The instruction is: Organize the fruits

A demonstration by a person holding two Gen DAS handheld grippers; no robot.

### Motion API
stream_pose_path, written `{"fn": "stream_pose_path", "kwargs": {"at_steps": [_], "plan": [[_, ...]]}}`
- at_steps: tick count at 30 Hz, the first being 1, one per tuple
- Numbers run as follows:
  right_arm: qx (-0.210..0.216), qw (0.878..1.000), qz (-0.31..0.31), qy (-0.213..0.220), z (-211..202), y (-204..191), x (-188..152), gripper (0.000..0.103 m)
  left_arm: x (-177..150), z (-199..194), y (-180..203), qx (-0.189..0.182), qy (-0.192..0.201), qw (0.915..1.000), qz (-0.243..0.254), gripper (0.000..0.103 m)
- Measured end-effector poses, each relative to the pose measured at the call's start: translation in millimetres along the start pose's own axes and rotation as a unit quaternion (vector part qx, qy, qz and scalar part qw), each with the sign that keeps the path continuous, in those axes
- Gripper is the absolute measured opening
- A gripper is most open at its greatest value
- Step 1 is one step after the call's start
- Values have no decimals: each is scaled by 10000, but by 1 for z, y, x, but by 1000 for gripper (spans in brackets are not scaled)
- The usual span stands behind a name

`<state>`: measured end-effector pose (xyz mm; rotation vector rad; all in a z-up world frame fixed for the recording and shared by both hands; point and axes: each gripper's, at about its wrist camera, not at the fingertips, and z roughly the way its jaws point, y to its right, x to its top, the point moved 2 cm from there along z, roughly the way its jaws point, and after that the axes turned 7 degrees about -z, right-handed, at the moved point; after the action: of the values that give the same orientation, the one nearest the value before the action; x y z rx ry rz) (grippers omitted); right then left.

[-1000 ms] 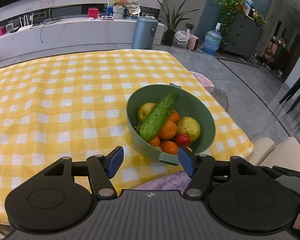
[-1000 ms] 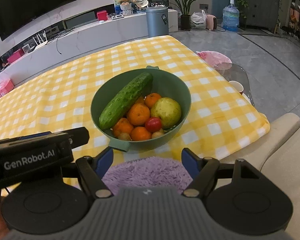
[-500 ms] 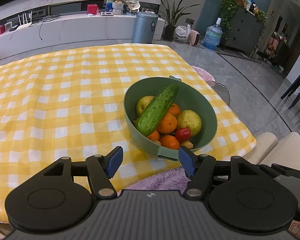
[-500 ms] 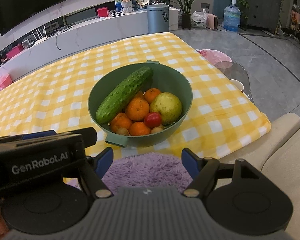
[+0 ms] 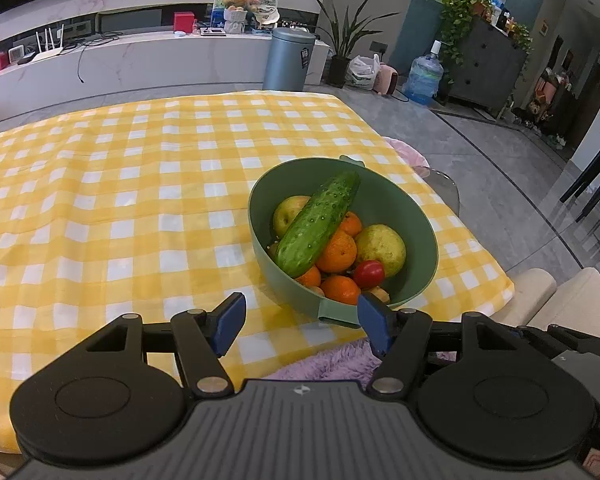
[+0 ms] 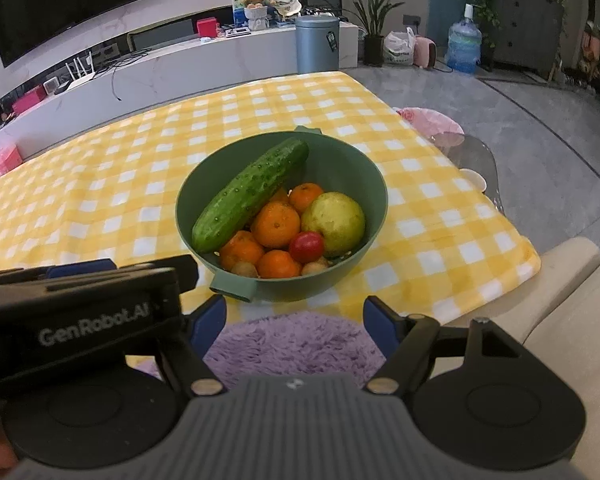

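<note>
I find both tongs, left (image 5: 301, 322) and right (image 6: 295, 320), spread wide and holding nothing. All fruit sits in the green bowl (image 6: 364, 168) on the counter at 12 o'clock, a cucumber (image 6: 250, 194) lying across the top. Any pick should clear that cucumber without rolling the oranges (image 6: 278, 225).

Both views are fisheye cameras riding on the hand-held grippers, each looking forward and slightly down along its own two blue-padded fingers. The left wrist view sits near the front edge of the bench (image 5: 100, 208), with the green bowl (image 5: 420, 220) close ahead and right of centre. The right wrist view looks from further right, with the same bowl (image 6: 364, 168) near and almost centred. They share the bowl, the checked cloth, the purple fluffy mat (image 6: 292, 344), the grey bin (image 5: 288, 58) and the far wall counter. The right view also catches the left hand-held gripper (image 6: 80, 276) at its left edge.
</note>
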<state>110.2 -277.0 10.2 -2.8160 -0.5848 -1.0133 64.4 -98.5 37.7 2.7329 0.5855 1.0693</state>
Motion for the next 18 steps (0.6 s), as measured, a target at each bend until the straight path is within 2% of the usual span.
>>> {"fn": "stream_pose_path", "kwargs": {"at_steps": [18], "plan": [[-73,9999,-110,67,-6,-5,2,72,-1,0,2,99,23,9999,38,79]]}}
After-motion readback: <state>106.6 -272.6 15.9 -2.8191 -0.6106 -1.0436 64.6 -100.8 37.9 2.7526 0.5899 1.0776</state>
